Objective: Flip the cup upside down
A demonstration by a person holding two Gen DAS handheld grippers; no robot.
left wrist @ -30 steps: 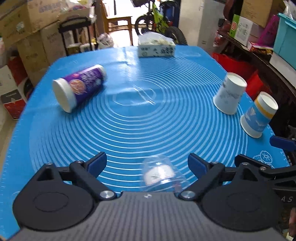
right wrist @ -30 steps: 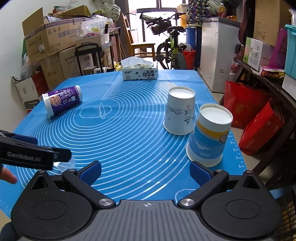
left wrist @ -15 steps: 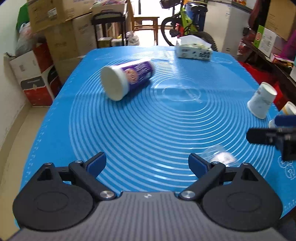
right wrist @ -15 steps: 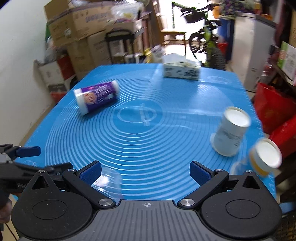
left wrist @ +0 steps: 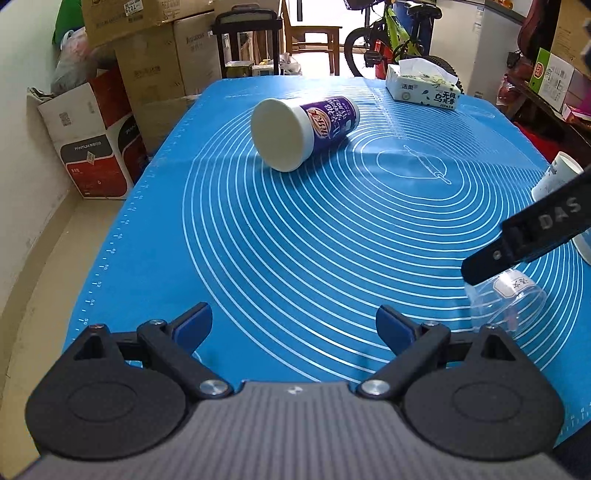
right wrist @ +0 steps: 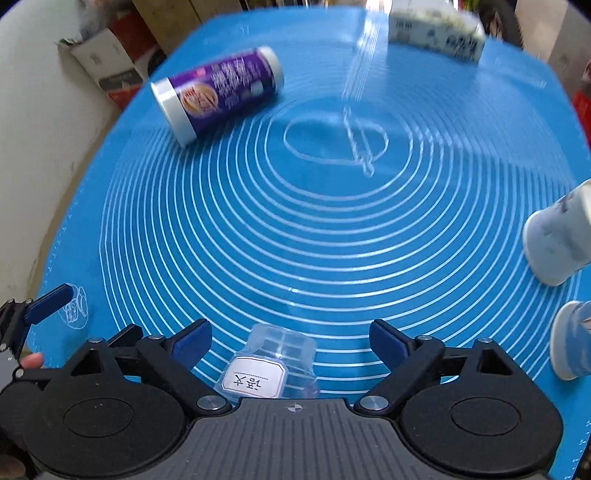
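While lying on its side near the 6 o'clock edge of the blue baking mat (right wrist: 303, 229), clear plastic cup (right wrist: 275, 365) sits between the spread blue-padded jaws of the right gripper (right wrist: 290, 341), untouched by either pad. Carries a white sticker with handwritten characters, unreadable from here. Seen in the left wrist view at 4 o'clock (left wrist: 506, 299), partly under the right gripper's black arm lettered "DAS".

Left gripper (left wrist: 295, 326) likewise spread wide, holding nothing, over bare mat just inside the near edge.

Purple paper cup (left wrist: 306, 129) on its side at 11 o'clock, printed with Chinese brand lettering, white mouth turned this way. Tissue box (left wrist: 424, 90) at 1 o'clock by the far edge, Chinese print on its face. Two inverted paper cups (right wrist: 557, 240) hard against the 3 o'clock edge, blurred in the right view. Wide open mat across the middle.

Only the left view shows cardboard boxes (left wrist: 147, 66) and a bicycle (left wrist: 391, 33) beyond.
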